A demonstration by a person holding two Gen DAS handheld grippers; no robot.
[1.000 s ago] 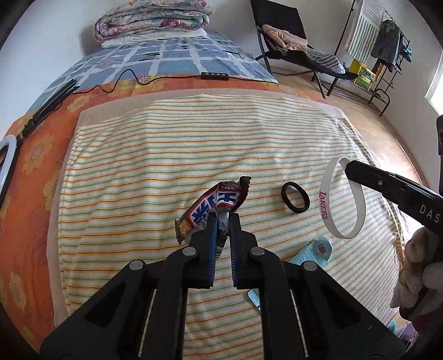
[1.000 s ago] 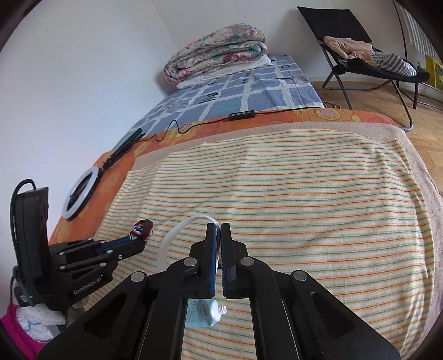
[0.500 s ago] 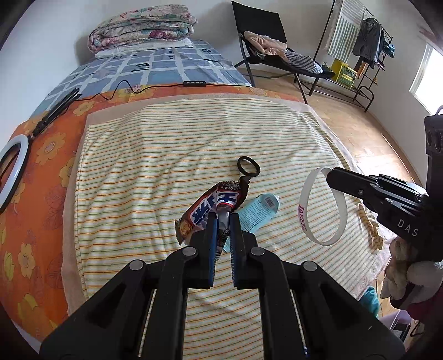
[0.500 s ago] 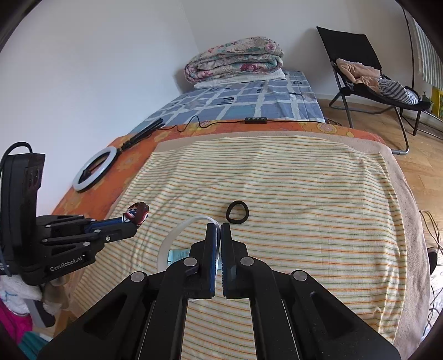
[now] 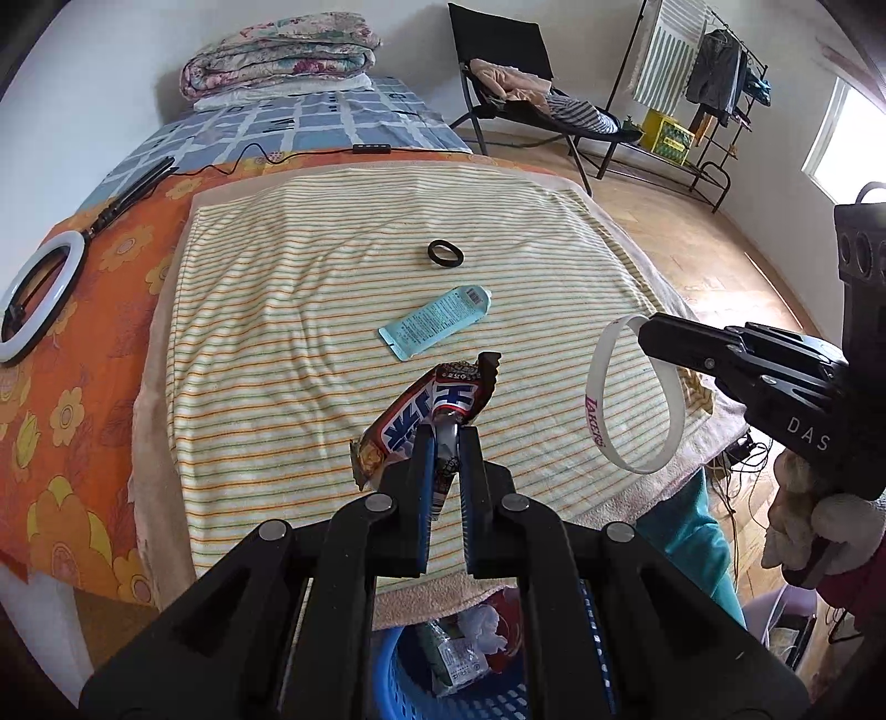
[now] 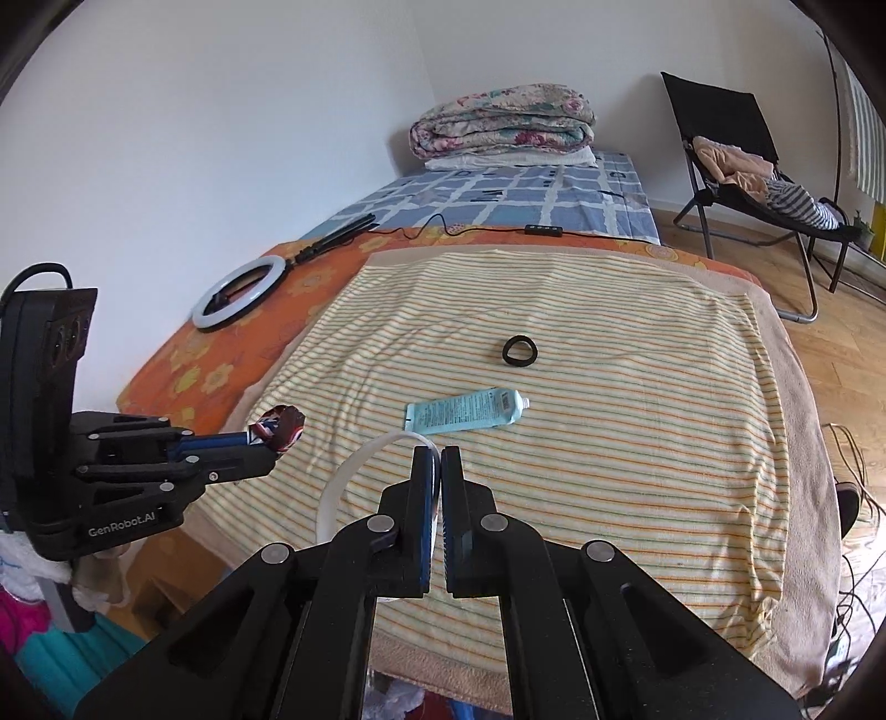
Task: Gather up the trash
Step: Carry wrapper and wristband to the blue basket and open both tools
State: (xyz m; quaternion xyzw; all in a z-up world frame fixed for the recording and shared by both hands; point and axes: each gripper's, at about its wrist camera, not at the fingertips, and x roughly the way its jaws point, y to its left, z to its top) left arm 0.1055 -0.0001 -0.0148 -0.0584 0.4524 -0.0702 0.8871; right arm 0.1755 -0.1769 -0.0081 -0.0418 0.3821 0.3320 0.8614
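My left gripper (image 5: 446, 435) is shut on a red, white and blue candy wrapper (image 5: 429, 412) and holds it above the near edge of the striped towel (image 5: 310, 310). It also shows in the right wrist view (image 6: 277, 429). My right gripper (image 6: 441, 454) is shut on a white Lakers wristband (image 5: 601, 410), held in the air at the towel's right corner. A blue basket (image 5: 387, 684) with trash in it sits on the floor below my left gripper. A light blue tube (image 5: 437, 321) and a black hair tie (image 5: 444, 253) lie on the towel.
An orange flowered sheet (image 5: 72, 354) covers the bed under the towel. A ring light (image 5: 36, 299) and cable lie at the left. Folded quilts (image 5: 282, 52) sit at the far end. A black chair (image 5: 515, 94) and clothes rack (image 5: 709, 94) stand on the wooden floor.
Both grippers have drawn back from the bed toward its near edge with their items. The tube and hair tie now lie farther off, and the blue basket has come into view below.
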